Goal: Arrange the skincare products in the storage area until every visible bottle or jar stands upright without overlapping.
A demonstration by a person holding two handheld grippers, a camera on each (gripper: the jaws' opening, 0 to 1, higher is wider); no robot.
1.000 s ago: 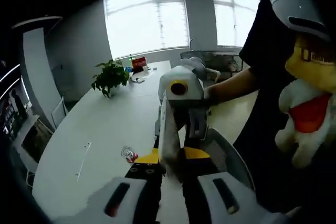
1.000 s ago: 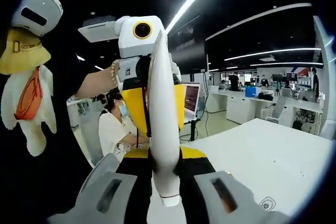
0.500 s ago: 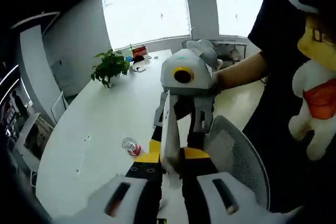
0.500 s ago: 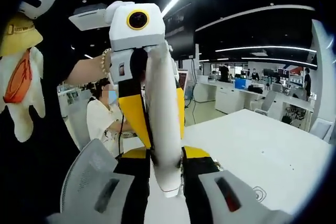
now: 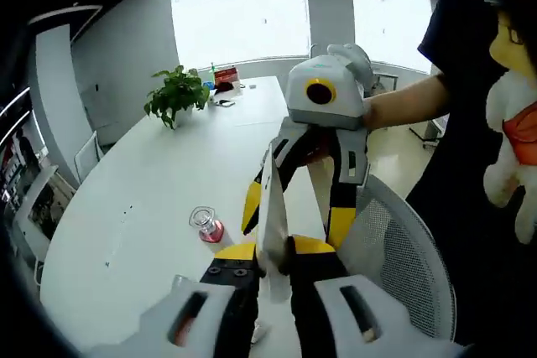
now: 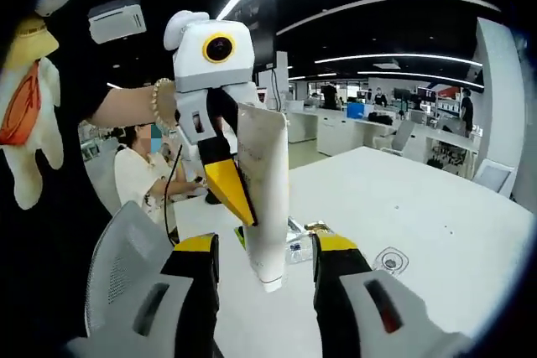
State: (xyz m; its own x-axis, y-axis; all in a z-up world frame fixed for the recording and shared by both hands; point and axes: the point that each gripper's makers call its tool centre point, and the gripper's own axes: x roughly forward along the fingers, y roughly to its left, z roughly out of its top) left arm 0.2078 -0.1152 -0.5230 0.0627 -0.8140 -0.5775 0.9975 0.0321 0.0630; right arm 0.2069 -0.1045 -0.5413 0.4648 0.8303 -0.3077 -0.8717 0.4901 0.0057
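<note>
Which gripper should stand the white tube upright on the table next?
Left. The left gripper is shut on the white tube, so it can lower it to the table. The right gripper stands open, jaws apart from the tube.

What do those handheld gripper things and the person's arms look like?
Each gripper, the left gripper and the right gripper, has a white housing with a yellow-ringed round lens, black and yellow jaws, and grey bases with dark slots. The person wears a black short sleeve and a beaded bracelet.
</note>
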